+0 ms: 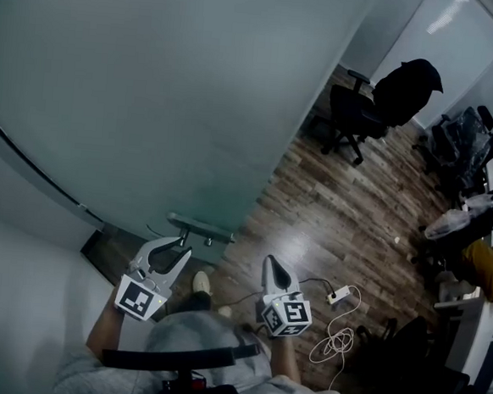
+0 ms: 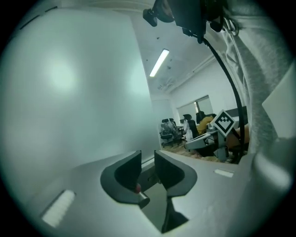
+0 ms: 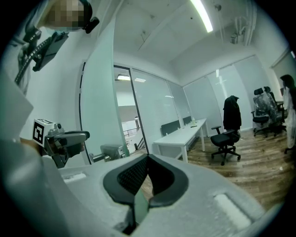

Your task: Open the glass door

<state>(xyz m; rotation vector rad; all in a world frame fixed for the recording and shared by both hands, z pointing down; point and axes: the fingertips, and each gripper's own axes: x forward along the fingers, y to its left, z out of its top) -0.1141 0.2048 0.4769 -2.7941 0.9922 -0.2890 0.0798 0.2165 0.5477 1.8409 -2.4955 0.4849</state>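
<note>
My left tongs [image 2: 147,159] stand a narrow gap apart with nothing clamped; I can't make out what shows through the gap. My right tongs [image 3: 148,159] are shut tip to tip and empty. The door handle [image 1: 200,227] lies just ahead of the left tips. Its bar runs level along the glass door [image 1: 153,91] near the free edge, across my line of reach. Left is the nearer hand, pointing roughly level at the pane; I judge it must close across that bar
</note>
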